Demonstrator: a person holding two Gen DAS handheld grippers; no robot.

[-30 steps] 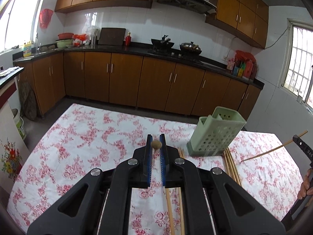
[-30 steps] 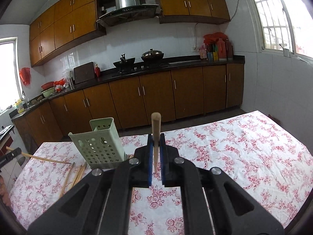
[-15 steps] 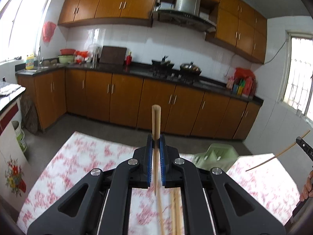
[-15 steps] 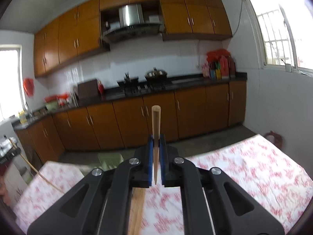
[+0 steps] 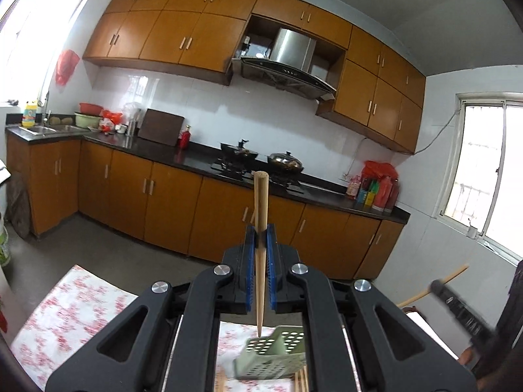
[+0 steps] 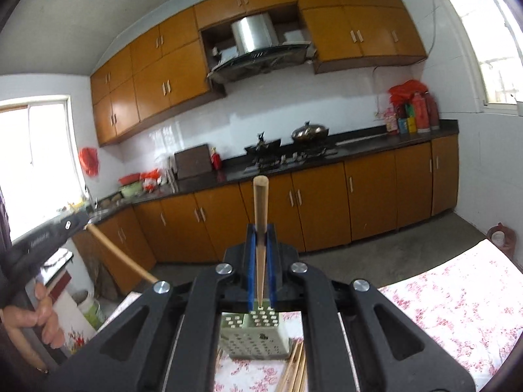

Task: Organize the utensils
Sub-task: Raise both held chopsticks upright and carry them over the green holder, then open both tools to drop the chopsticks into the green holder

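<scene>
Two grippers, one chopstick each. Left wrist view: our left gripper [image 5: 261, 238] is clamped on a chopstick [image 5: 260, 228] standing upright between the blue pads, blunt end above the fingertips, tip hanging over the green perforated holder [image 5: 274, 356] on the floral tablecloth [image 5: 75, 307]. Right wrist view: our right gripper [image 6: 261, 238] pinches its own chopstick [image 6: 260, 225] likewise, tip above the holder [image 6: 255, 336]; loose chopsticks [image 6: 294, 369] lie just beside it.
</scene>
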